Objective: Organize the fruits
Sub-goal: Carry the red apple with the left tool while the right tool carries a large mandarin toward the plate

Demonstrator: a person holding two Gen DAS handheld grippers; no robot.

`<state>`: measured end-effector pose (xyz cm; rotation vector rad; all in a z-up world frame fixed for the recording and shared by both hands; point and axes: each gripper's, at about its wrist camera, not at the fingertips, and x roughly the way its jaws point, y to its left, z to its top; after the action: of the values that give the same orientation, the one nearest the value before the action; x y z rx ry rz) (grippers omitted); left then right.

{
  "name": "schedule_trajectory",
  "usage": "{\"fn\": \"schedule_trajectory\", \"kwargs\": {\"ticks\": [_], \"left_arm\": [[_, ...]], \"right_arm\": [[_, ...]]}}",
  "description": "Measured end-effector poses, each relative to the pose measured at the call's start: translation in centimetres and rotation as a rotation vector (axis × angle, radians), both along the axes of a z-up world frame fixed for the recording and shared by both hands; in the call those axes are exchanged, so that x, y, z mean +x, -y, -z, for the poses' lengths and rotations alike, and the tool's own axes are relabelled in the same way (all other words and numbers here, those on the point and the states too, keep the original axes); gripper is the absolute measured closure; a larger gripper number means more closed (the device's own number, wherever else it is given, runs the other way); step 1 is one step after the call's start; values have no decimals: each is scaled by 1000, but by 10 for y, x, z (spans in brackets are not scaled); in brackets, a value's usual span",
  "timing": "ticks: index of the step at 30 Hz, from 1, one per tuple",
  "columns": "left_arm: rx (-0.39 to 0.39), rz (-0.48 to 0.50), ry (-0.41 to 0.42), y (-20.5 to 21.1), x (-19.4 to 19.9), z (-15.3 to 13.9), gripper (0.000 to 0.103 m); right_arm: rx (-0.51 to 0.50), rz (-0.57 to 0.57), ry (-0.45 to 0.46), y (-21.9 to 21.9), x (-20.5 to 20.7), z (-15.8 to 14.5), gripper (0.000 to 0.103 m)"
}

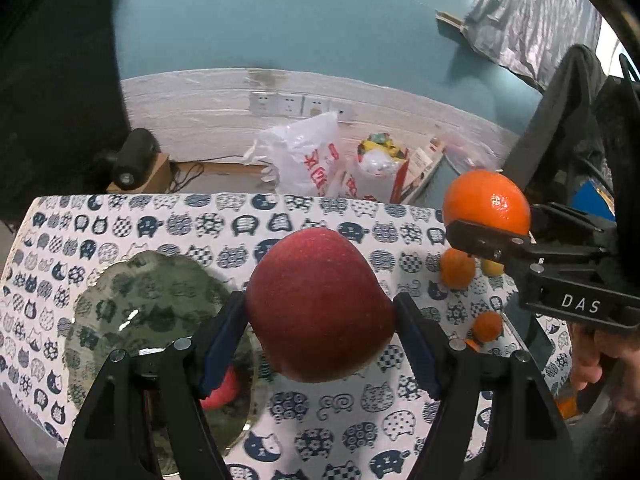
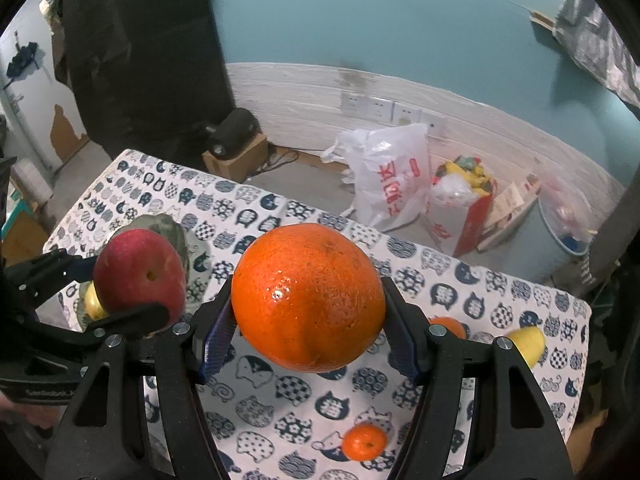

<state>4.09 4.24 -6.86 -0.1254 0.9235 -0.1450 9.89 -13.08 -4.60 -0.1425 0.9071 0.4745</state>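
Apple clamped in left gripper hides plate; right gripper clamps orange.

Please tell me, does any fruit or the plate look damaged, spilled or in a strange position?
Nothing stands out. The left hand-held gripper holds a whole red apple, and the right hand-held gripper holds a whole orange. The glass plate lies flat on the tablecloth, with no spill in view.
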Motion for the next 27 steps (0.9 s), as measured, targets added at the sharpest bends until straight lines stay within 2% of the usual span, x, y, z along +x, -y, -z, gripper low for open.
{"fn": "schedule_trajectory", "kwargs": {"ticks": [27], "left_arm": [[2,-194,-35,-111,-19,20,27]], "right_arm": [[-1,-159,-26,-120,10,7,36]]}}
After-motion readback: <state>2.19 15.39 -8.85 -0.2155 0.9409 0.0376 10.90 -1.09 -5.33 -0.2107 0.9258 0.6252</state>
